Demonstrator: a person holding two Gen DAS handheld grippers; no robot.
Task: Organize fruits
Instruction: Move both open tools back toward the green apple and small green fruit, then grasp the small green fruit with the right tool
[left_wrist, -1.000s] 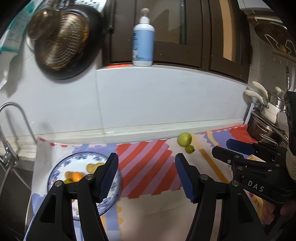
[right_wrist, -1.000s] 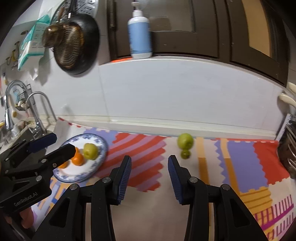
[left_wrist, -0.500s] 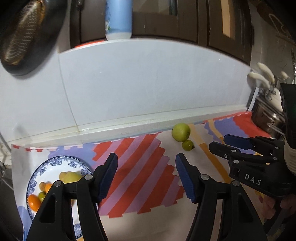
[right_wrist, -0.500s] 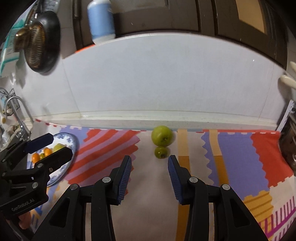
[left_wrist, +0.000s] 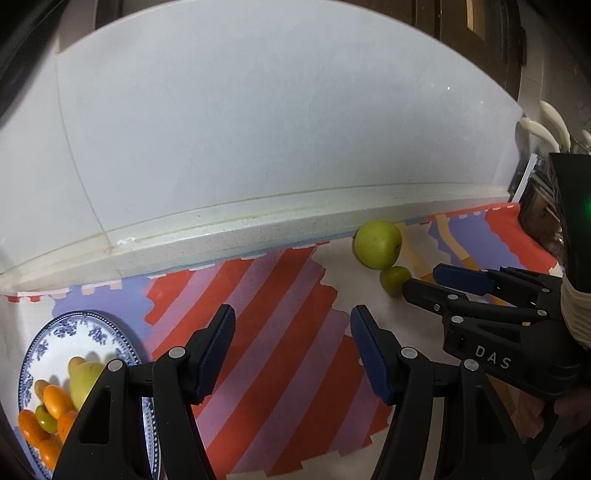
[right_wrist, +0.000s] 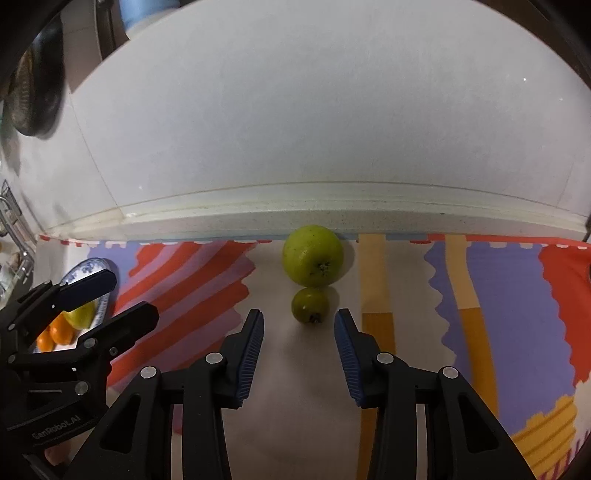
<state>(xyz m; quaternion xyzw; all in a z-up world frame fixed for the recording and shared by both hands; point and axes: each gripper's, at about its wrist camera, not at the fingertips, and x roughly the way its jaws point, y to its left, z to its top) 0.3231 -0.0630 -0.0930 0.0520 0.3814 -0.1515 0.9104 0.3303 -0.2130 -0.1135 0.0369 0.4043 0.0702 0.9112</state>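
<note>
The small green fruit (right_wrist: 310, 305) lies on the patterned mat (right_wrist: 495, 295), touching the large green fruit (right_wrist: 312, 255) behind it, which sits against the counter's back ledge (right_wrist: 258, 218). Both have grown in the right wrist view over the last second, so the right gripper (right_wrist: 299, 328) has come in close and now frames the small one; its jaws have just narrowed slightly, gripping nothing. The left gripper (left_wrist: 291, 328) hangs half open and empty (over bare mat). The plate (left_wrist: 110, 332), already holding fruit, waits at left—a pick looks imminent.
</note>
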